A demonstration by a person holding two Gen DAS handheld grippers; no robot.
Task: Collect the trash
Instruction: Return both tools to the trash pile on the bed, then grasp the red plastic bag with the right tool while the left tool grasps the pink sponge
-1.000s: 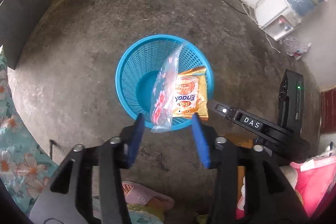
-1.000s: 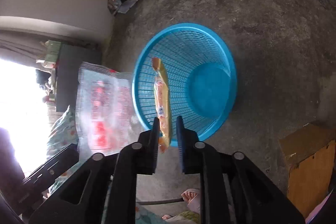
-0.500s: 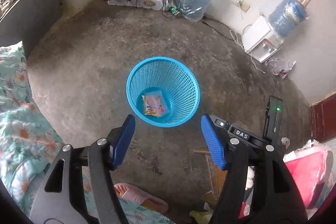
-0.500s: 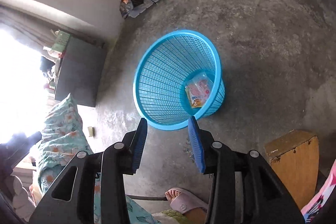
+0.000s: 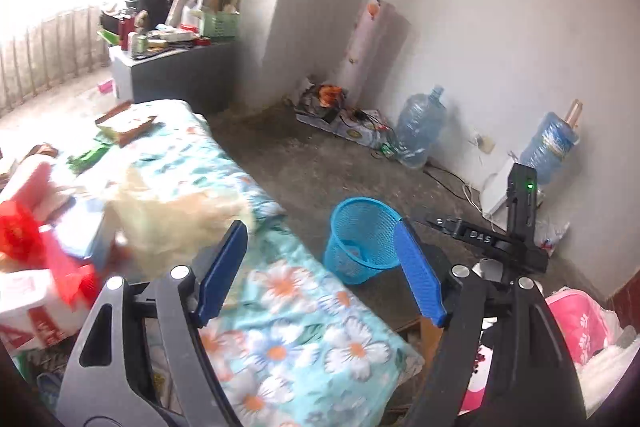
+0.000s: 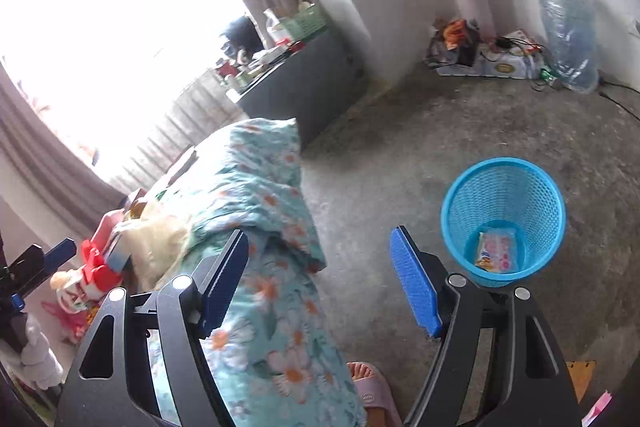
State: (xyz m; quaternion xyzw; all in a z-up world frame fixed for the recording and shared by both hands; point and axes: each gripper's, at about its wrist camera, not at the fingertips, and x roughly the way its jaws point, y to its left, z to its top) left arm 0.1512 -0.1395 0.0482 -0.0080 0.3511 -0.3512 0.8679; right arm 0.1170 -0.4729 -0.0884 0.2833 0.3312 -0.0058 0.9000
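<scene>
A bed covered by a teal floral blanket [image 6: 260, 227] is seen beside a round blue plastic mesh basket [image 6: 503, 187] on the concrete floor, a pink-printed clear wrapper [image 6: 496, 251] is lodged at its bottom, and the left gripper [image 5: 320, 271] and right gripper [image 6: 320, 279] are held spread wide, empty.

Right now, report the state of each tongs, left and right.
Left tongs: open, holding nothing.
Right tongs: open, holding nothing.
</scene>
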